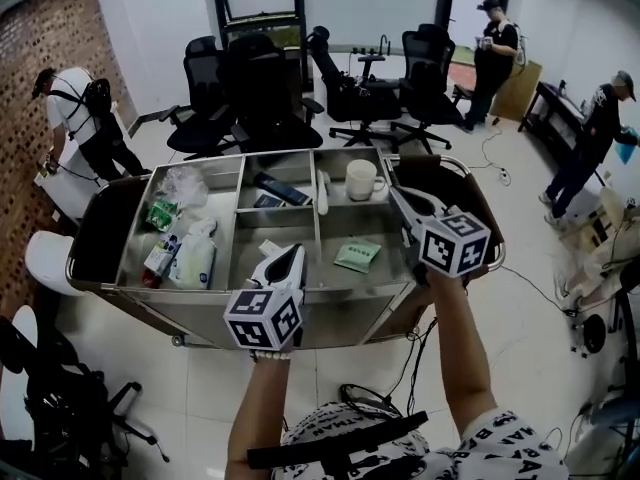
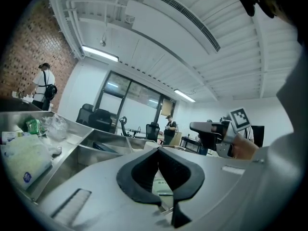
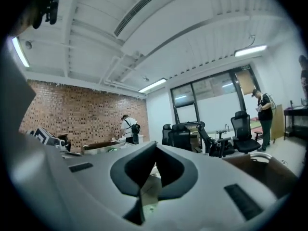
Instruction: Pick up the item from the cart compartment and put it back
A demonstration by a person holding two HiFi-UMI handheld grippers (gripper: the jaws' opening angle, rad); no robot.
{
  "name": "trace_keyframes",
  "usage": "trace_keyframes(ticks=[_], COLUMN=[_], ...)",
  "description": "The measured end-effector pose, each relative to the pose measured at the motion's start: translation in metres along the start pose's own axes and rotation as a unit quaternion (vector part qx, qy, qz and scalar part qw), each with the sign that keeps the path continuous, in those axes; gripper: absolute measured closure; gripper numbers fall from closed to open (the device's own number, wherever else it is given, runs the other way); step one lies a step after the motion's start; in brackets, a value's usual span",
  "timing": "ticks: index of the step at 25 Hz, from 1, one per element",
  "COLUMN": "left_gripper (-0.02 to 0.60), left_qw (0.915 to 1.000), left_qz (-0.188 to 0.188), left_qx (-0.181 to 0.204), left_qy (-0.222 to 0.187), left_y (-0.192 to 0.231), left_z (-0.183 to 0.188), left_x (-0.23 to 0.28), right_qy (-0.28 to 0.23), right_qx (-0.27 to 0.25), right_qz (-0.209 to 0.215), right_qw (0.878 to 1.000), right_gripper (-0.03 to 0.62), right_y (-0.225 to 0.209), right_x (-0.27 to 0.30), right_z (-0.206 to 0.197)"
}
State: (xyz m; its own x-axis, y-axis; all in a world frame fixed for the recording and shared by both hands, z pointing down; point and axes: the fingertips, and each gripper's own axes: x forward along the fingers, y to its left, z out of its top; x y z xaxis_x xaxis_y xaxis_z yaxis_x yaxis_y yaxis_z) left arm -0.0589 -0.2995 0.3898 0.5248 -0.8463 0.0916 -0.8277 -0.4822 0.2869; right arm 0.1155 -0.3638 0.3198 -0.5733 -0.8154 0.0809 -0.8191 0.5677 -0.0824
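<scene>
Your left hand-held gripper [image 1: 295, 252] has its jaws together on nothing and sits level at the near edge of the cart [image 1: 92, 268]. Your right hand-held gripper [image 1: 398, 194] is likewise closed and empty, over the right end near the mug [image 1: 362, 180]. Between them the packet [image 1: 357, 256] lies flat in the front compartment [image 1: 325, 280], touched by neither. With nothing held, the pick looks yet to begin: part one pair of jaws, tip down over the packet, and close on its edge.
</scene>
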Motion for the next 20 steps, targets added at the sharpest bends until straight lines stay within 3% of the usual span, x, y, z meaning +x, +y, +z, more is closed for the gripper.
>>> trace_keyframes(ticks=[5,11,20], left_gripper=[0.588,0.588,0.588], left_qw=[0.9999,0.9997,0.9996], left_qz=[-0.004,-0.015,-0.026], left_qx=[0.011,0.009,-0.006], left_qy=[-0.011,-0.018,-0.008], left_y=[-0.013,-0.026,-0.058], left_z=[-0.004,-0.022,-0.056], left_x=[-0.016,-0.034,-0.073], right_qy=[-0.029,-0.021,0.015], right_qx=[-0.012,-0.032,0.017], right_qz=[-0.006,-0.016,0.018], right_qw=[0.999,0.999,1.0], right_gripper=[0.592,0.592,0.592], right_y=[0.033,0.064,0.115], right_x=[-0.052,-0.08,-0.113], right_z=[-0.01,-0.051,-0.111])
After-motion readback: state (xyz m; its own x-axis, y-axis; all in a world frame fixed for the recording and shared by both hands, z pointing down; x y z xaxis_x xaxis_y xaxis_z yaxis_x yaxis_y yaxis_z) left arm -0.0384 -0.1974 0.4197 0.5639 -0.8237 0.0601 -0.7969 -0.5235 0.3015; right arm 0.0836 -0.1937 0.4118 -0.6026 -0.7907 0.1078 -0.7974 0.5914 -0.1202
